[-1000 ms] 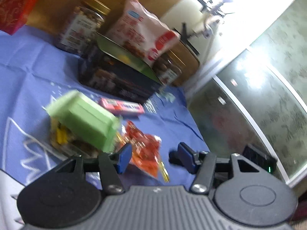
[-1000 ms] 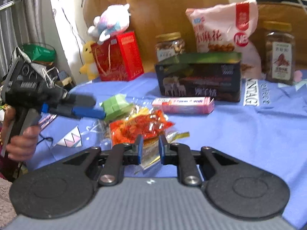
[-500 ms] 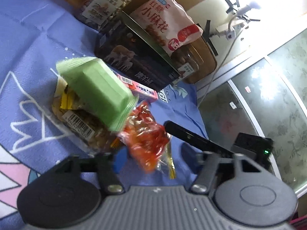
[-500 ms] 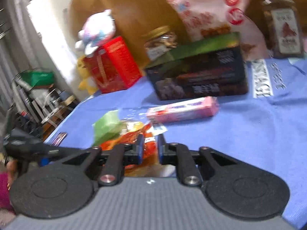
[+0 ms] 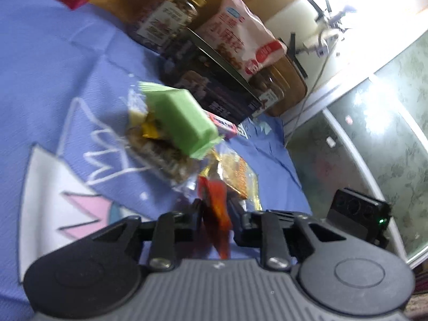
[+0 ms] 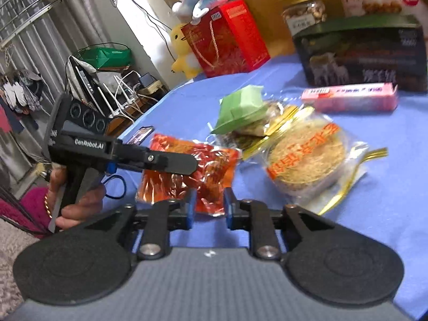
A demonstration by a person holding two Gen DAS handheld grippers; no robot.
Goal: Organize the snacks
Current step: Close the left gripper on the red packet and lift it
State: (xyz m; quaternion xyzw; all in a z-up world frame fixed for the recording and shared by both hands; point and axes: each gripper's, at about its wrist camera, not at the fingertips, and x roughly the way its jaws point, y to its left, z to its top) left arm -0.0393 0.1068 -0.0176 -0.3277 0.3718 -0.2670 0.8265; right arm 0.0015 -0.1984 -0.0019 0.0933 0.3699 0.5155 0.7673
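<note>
A red-orange snack packet (image 5: pixel 215 214) hangs pinched between the pads of my left gripper (image 5: pixel 216 208), which is shut on it. In the right wrist view the same packet (image 6: pixel 214 160) lies low over the blue cloth, with the left gripper (image 6: pixel 191 164) clamped on its upper edge. My right gripper (image 6: pixel 208 202) straddles the packet's near corner. Its jaws are opening and the pads stand just off the wrapper. Beyond lie a round cake in a clear wrapper (image 6: pixel 305 155), a green packet (image 6: pixel 240 107) on a nut bar pack (image 5: pixel 160 155), and a pink box (image 6: pixel 350 96).
At the back stand a dark box (image 6: pixel 361 56), a nut jar (image 6: pixel 302 10), a white-and-pink bag (image 5: pixel 240 34) and a red gift bag (image 6: pixel 227 37) with plush toys. The blue cloth (image 6: pixel 374 214) ends at the left, where a hand holds the left gripper's handle.
The left gripper went from open to shut on the red packet and drew it off the pile. The right gripper, shut on that packet before, has opened. The round cake now shows.
</note>
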